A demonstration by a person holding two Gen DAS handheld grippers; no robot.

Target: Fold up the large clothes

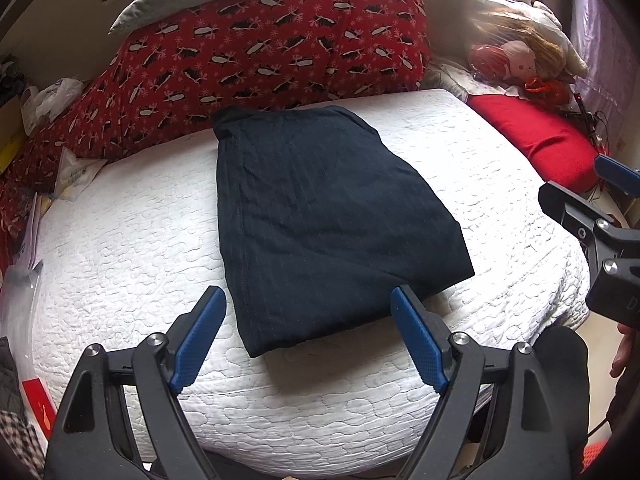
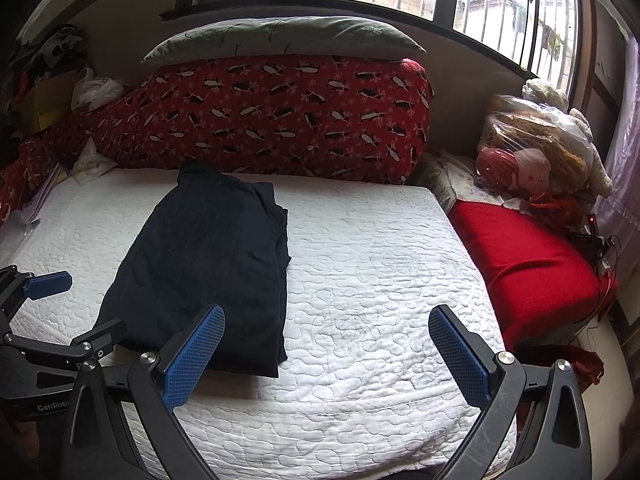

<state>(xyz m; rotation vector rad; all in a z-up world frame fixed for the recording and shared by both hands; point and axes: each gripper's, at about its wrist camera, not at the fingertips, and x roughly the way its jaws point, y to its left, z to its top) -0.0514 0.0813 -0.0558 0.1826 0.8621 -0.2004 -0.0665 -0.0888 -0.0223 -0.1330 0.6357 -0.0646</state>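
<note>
A dark navy garment [image 1: 320, 216] lies folded into a flat rectangle on the white quilted mattress [image 1: 120, 248]. It also shows in the right wrist view [image 2: 208, 264], left of centre. My left gripper [image 1: 308, 300] is open and empty, hovering just short of the garment's near edge. My right gripper [image 2: 326, 316] is open and empty, over bare mattress [image 2: 380, 280] to the right of the garment. The right gripper shows at the right edge of the left wrist view [image 1: 600, 216]. The left gripper shows at the left edge of the right wrist view [image 2: 48, 320].
A red patterned bolster [image 2: 280, 120] with a grey pillow [image 2: 280, 38] on top runs along the mattress's far side. A red cushion [image 2: 528, 264] and bagged plush toys [image 2: 532, 152] sit at the right. Bags and clutter [image 1: 52, 100] lie at the left.
</note>
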